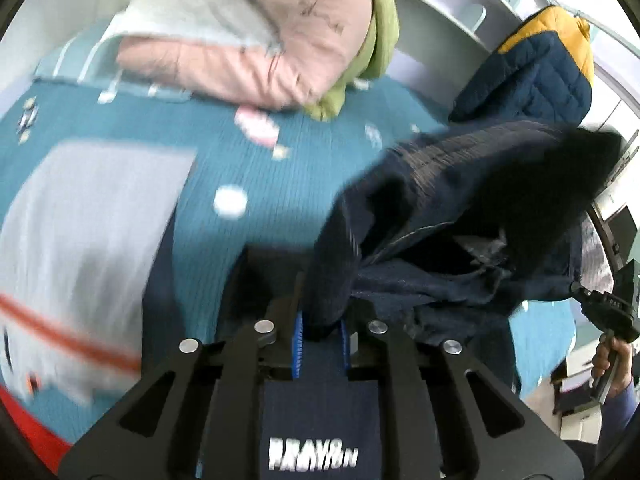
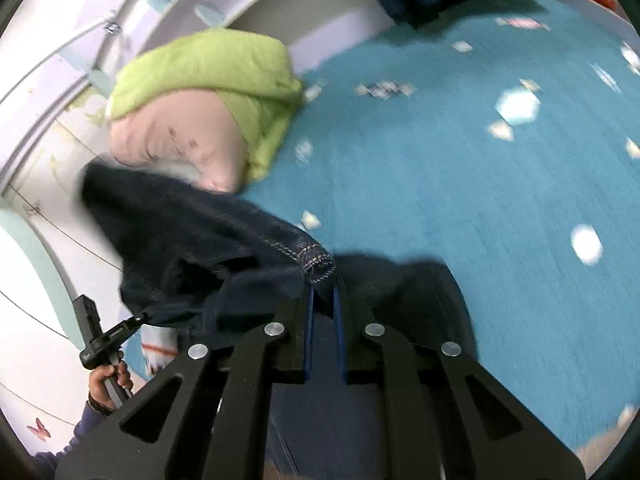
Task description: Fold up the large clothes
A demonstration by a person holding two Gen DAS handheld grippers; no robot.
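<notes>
Dark blue jeans (image 1: 460,216) hang in the air above a teal bedspread (image 1: 280,168), stretched between my two grippers. My left gripper (image 1: 322,320) is shut on a bunched edge of the denim. My right gripper (image 2: 323,292) is shut on a stitched corner of the jeans (image 2: 316,264); the cloth (image 2: 192,224) sags to the left toward the other hand. The right gripper also shows in the left wrist view (image 1: 608,312), and the left gripper shows in the right wrist view (image 2: 104,336). The frames are motion-blurred.
A pink and lime-green padded jacket (image 1: 280,40) lies folded at the head of the bed, also in the right wrist view (image 2: 208,92). A navy and yellow puffer jacket (image 1: 540,68) sits by the headboard. A grey folded garment with an orange stripe (image 1: 80,240) lies on the bedspread at left.
</notes>
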